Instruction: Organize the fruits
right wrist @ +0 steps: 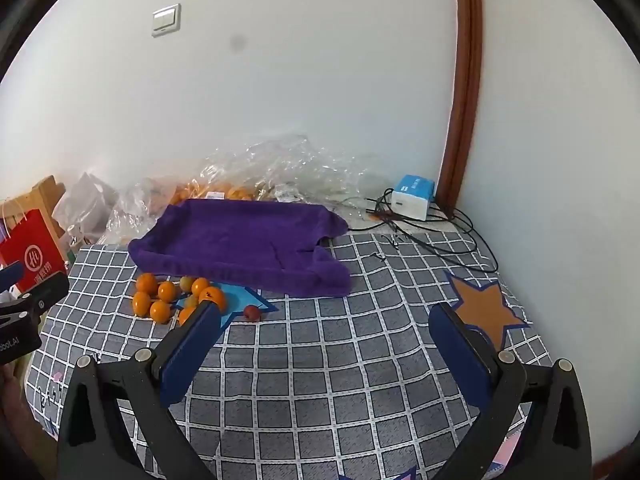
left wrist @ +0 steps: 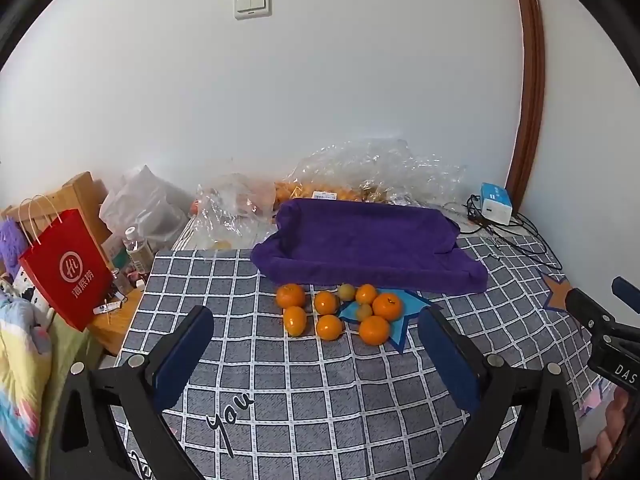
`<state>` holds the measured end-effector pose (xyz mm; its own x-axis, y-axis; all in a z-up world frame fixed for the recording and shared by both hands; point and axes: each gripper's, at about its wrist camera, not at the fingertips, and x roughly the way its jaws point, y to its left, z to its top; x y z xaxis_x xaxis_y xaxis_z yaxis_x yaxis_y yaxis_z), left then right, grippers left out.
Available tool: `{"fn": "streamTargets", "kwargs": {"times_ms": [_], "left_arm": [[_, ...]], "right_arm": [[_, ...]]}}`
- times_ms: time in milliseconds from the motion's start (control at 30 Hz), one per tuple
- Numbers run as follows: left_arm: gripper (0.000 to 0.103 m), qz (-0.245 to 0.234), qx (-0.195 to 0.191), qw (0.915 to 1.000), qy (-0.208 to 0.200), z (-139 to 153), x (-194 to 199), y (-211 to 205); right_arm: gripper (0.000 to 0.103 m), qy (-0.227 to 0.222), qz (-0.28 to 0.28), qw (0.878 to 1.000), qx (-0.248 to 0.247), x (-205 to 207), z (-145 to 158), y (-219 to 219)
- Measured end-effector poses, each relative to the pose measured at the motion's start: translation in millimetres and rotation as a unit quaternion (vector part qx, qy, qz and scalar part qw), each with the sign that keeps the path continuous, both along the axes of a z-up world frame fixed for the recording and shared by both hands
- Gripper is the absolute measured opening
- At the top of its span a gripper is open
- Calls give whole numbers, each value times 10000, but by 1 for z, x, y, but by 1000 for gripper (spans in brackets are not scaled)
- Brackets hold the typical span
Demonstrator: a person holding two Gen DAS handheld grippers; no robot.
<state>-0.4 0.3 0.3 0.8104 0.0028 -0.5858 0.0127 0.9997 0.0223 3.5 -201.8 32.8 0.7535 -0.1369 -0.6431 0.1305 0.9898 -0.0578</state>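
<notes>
Several orange tangerines (left wrist: 334, 312) and two small yellow-green fruits (left wrist: 346, 291) lie clustered on the checked bedsheet, just in front of a purple towel-lined tray (left wrist: 368, 240). The cluster also shows in the right wrist view (right wrist: 168, 298), with a small red fruit (right wrist: 252, 312) to its right. My left gripper (left wrist: 316, 332) is open and empty, just short of the cluster. My right gripper (right wrist: 326, 330) is open and empty, to the right of the fruits; its left finger (right wrist: 192, 344) hides one tangerine in part.
Crumpled clear plastic bags (left wrist: 360, 172) with more oranges lie behind the tray by the wall. A white-blue box (left wrist: 496, 202) with black cables sits at back right. A red paper bag (left wrist: 66, 268) and clutter stand beside the bed at left.
</notes>
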Motion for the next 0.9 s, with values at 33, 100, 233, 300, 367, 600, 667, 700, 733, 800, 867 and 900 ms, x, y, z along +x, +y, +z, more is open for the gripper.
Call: {"fn": "streamTargets", "kwargs": {"times_ms": [33,100,233,300,367,600,667,700,733,800,867,900], "left_arm": [[103,-14,-21,10000,1,0,0,1],[103,-50,-76,10000,9,2,-1,2],[103,-24,-67,9999,70,2,4,0],[103,-19,-67,10000,55,3,6,0],[103,-5,-81,10000,14,4,1,4],[103,19,-118,9999,44,4,2,4],[103,13,-126,9999,39,3,1,4],[103,15,-129,9999,36,3,1,3],[103,12,-128,9999,22,4,1,3],[103,-4,-113,9999,7,3,0,2],[103,-12,-82,10000,2,3,0,1],[103,-18,-77,10000,0,3,0,0]], "right_arm": [[102,43,47,10000,28,5,-3,-8],[102,42,72,10000,-26,5,-3,-5],[102,39,99,9999,-67,4,-2,-1],[102,11,110,9999,-88,3,-1,1],[102,-26,102,9999,-55,2,-1,-2],[102,-59,129,9999,-44,0,-1,1],[102,-71,131,9999,-59,-1,0,3],[102,-79,139,9999,-48,-3,1,3],[102,-90,147,9998,-42,-3,1,3],[102,-109,147,9998,-38,-3,3,2],[102,-115,129,9998,-22,-3,3,2],[102,-118,120,9999,3,-3,4,2]]}}
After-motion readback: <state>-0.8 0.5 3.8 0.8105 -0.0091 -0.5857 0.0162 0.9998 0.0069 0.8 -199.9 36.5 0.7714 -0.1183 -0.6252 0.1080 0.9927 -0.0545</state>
